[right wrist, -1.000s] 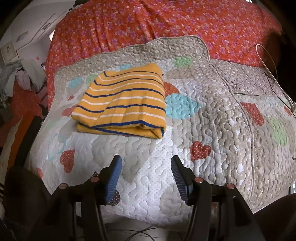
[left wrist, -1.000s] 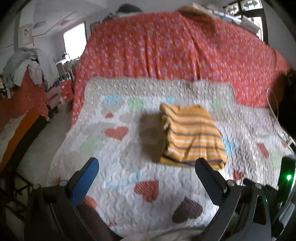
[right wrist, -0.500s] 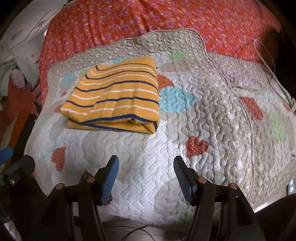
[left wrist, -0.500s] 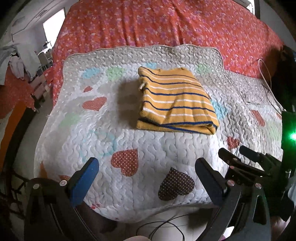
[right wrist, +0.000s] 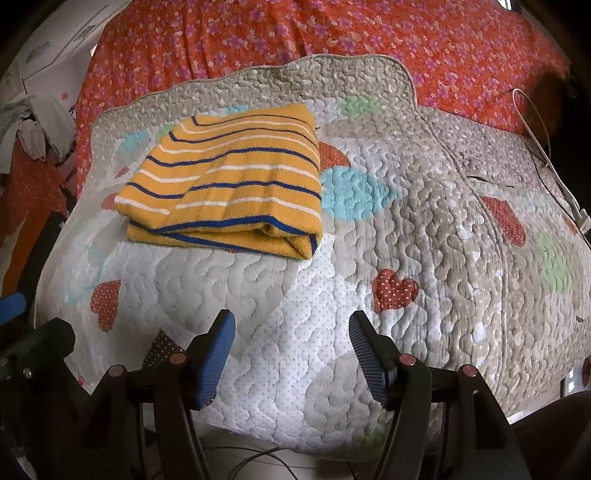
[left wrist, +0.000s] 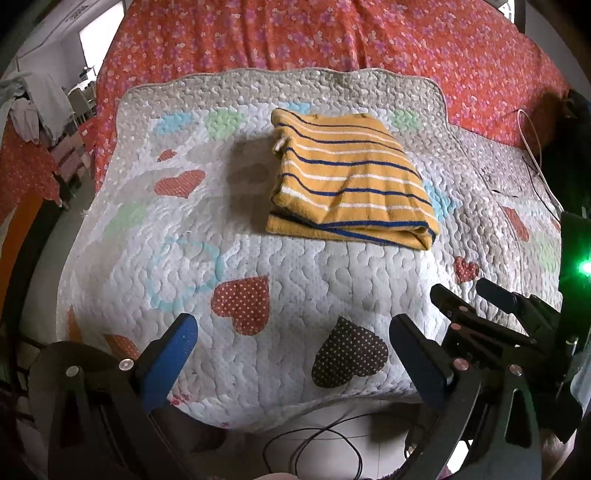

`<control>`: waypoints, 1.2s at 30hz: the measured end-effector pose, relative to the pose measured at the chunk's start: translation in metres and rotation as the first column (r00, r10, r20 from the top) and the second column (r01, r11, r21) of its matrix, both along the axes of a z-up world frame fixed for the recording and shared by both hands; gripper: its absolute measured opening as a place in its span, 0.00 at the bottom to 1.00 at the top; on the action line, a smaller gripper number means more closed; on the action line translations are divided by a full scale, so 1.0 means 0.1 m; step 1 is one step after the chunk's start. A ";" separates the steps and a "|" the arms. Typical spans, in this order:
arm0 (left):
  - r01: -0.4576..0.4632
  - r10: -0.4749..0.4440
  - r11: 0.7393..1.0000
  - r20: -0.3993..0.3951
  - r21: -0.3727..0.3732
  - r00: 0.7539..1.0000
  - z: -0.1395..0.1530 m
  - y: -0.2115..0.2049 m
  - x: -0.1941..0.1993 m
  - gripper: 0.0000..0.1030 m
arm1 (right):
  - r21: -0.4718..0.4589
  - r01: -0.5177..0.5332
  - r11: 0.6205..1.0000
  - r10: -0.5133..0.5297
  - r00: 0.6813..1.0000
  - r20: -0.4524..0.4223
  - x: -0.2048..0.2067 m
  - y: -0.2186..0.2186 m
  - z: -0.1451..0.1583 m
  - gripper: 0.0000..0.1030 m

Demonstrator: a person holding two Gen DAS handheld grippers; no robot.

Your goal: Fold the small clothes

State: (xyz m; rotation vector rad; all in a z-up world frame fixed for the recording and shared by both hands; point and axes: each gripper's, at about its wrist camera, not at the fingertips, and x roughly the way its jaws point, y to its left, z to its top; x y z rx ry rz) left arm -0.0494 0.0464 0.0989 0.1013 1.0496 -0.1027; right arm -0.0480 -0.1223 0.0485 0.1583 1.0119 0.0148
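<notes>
A folded yellow top with blue and white stripes (left wrist: pixel 351 184) (right wrist: pixel 229 184) lies flat on the heart-patterned quilt (left wrist: pixel 295 280) (right wrist: pixel 424 221), a little left of its middle. My left gripper (left wrist: pixel 291 325) hovers over the quilt's near edge, well short of the top, open wide with nothing between its blue pads. My right gripper (right wrist: pixel 291 319) hangs over the same near edge, to the right of the left one, open and empty. Its black fingers (left wrist: pixel 447 299) also show at the right of the left wrist view.
A red floral cover (left wrist: pixel 332 40) (right wrist: pixel 332 33) rises behind the quilt. A white cable (right wrist: pixel 535 122) runs along the right side. A black cord (left wrist: pixel 314 443) lies on the floor below the near edge. Clothes (left wrist: pixel 33 107) hang at far left.
My left gripper has sunk and tipped downward over the quilt's near edge, so the right gripper now shows beside it. The right jaws have spread slightly. The folded top has not moved.
</notes>
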 end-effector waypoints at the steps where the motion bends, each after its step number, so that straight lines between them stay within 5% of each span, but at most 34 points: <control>1: 0.001 -0.001 1.000 0.000 0.000 1.000 0.00 0.00 0.00 1.00 | -0.001 -0.001 1.000 0.001 1.000 -0.003 0.00 0.00 -0.01 0.67; 36: -0.012 0.010 1.000 -0.066 -0.022 0.998 -0.17 0.03 0.02 1.00 | -0.004 -0.008 1.000 0.008 1.000 -0.024 0.03 0.03 -0.06 0.68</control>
